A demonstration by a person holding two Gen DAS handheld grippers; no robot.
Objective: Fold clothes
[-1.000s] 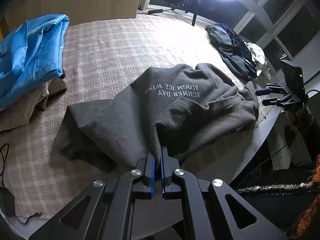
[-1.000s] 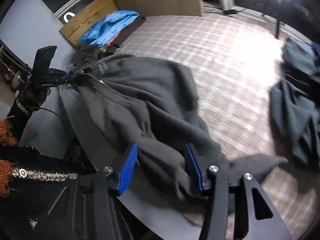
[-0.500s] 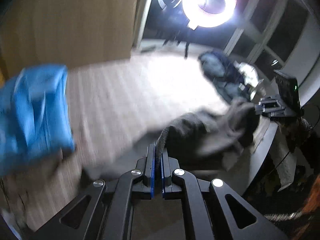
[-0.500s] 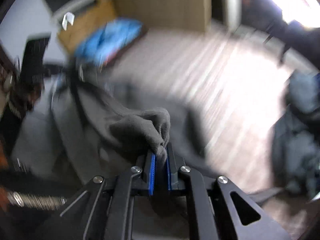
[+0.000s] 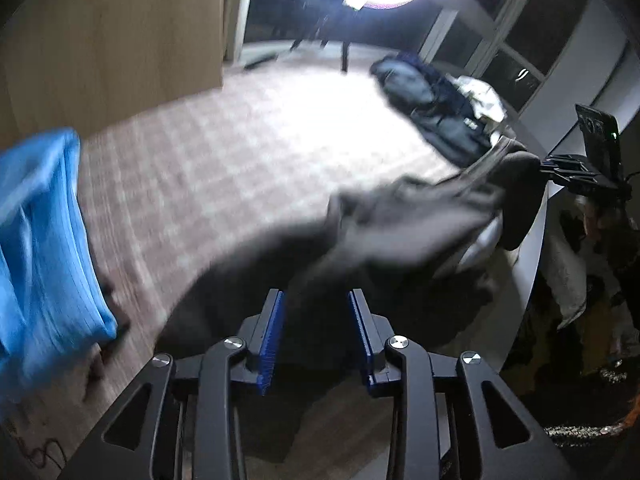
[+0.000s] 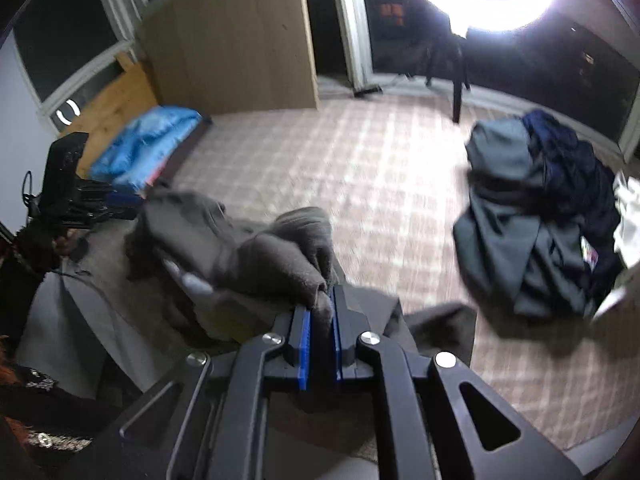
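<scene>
a: any writing legible?
b: none, too blurred.
a: claws?
b: right gripper (image 6: 320, 314) pinches the dark grey sweatshirt (image 6: 256, 252) over the near table edge; left gripper (image 5: 316, 334) gapes, fabric between.
a: around?
b: blue garment (image 5: 40, 240) left, dark clothes pile (image 6: 536, 216) far right.

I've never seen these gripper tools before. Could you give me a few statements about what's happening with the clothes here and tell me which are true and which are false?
1. The right gripper is clamped on the grey sweatshirt. True.
2. The left gripper is clamped shut on cloth. False: its jaws stand apart.
3. A blue garment lies at the table's left side. True.
4. The dark clothes pile is neatly folded. False: it lies crumpled.
</scene>
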